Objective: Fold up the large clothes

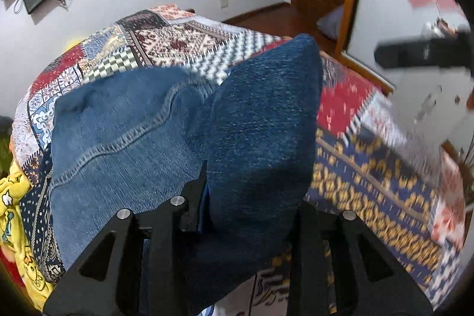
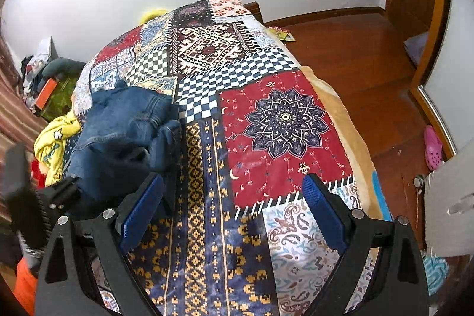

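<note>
Patchwork bedspread covers the bed, and over it the left gripper pinches a thick fold of the denim garment, while the right gripper hangs with fingers spread and nothing between them. Folding looks barely begun: the denim lies bunched near the bed's left edge, not flat. Its long axis seems to run from the near edge toward the far-left corner, though the crumpling leaves that uncertain.
</note>
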`<state>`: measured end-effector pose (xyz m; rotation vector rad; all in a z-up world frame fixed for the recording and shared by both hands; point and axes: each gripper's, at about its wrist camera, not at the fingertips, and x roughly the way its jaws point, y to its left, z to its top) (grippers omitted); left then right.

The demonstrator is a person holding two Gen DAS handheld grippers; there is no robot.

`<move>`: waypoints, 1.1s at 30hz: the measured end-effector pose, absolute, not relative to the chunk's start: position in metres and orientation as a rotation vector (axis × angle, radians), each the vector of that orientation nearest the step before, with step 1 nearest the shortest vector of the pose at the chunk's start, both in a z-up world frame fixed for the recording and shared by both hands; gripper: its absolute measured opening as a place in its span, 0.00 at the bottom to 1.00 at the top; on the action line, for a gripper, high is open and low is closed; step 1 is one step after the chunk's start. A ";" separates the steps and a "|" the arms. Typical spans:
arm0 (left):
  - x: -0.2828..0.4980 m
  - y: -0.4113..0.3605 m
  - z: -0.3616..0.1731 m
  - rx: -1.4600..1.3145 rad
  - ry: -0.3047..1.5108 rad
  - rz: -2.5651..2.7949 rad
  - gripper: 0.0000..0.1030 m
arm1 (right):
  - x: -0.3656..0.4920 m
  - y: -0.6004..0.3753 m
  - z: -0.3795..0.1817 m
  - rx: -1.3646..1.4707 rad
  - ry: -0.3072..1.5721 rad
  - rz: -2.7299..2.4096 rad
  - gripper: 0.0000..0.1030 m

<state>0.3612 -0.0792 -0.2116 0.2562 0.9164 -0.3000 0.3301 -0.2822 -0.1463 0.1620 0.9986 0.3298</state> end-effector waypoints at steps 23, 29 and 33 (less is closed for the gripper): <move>0.316 0.045 -0.174 0.041 0.929 0.017 0.97 | 0.317 -0.180 -0.162 0.032 0.996 0.519 0.91; 0.298 0.060 -0.203 -0.046 0.975 -0.018 0.97 | 0.319 -0.190 -0.198 0.009 1.081 0.465 0.91; 0.285 0.062 -0.212 -0.083 0.967 -0.020 0.97 | 0.316 -0.212 -0.205 0.039 1.103 0.444 0.91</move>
